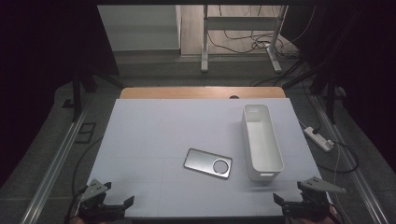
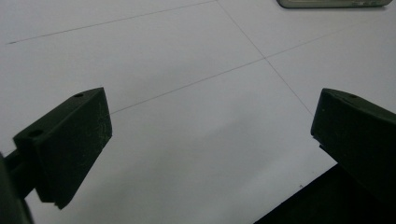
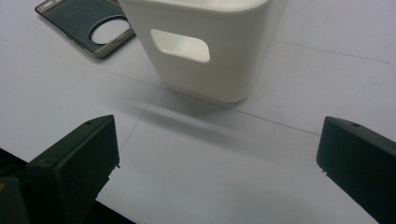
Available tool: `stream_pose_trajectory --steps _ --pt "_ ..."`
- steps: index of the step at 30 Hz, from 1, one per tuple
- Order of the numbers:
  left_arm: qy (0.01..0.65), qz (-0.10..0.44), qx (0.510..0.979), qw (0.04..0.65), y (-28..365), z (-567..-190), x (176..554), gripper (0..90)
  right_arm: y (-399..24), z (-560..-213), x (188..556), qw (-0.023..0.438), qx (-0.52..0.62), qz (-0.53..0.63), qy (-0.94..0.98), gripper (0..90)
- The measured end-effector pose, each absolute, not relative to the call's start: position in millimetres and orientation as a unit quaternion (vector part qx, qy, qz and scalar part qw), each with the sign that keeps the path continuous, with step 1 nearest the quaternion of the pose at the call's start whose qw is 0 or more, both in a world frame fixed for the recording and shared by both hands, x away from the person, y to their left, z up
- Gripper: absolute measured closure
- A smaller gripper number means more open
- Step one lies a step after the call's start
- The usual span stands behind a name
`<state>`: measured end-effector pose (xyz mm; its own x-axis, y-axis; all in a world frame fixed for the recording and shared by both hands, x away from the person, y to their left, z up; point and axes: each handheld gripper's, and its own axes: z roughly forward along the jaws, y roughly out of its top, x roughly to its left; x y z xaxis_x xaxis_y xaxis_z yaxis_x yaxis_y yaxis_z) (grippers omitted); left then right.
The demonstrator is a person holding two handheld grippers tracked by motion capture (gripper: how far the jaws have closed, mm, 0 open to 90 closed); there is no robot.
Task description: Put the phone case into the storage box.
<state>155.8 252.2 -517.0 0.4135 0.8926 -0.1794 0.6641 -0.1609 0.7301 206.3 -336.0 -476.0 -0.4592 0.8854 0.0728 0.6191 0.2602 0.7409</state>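
Note:
A silver phone back cover with a round camera hole lies flat near the middle of the white table. To its right stands a long white plastic bin, empty, with a handle slot in its near end. The cover lies left of the bin in the right gripper view, and its edge peeks in at the top of the left gripper view. My left gripper rests at the table's near left corner, open and empty. My right gripper sits at the near right edge, open and empty, just short of the bin.
A wooden strip runs along the table's far edge. A power strip with cables lies on the floor to the right. Metal rails flank the table, and a desk frame stands behind.

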Motion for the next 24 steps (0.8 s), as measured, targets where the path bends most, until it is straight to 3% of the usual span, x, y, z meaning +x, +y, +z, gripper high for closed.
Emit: stream_pose_trajectory --steps 24 --pt "0.516 0.144 0.758 0.373 244.7 -515.5 162.1 0.0 -336.9 -475.9 205.2 0.186 0.486 0.368 0.771 0.0"
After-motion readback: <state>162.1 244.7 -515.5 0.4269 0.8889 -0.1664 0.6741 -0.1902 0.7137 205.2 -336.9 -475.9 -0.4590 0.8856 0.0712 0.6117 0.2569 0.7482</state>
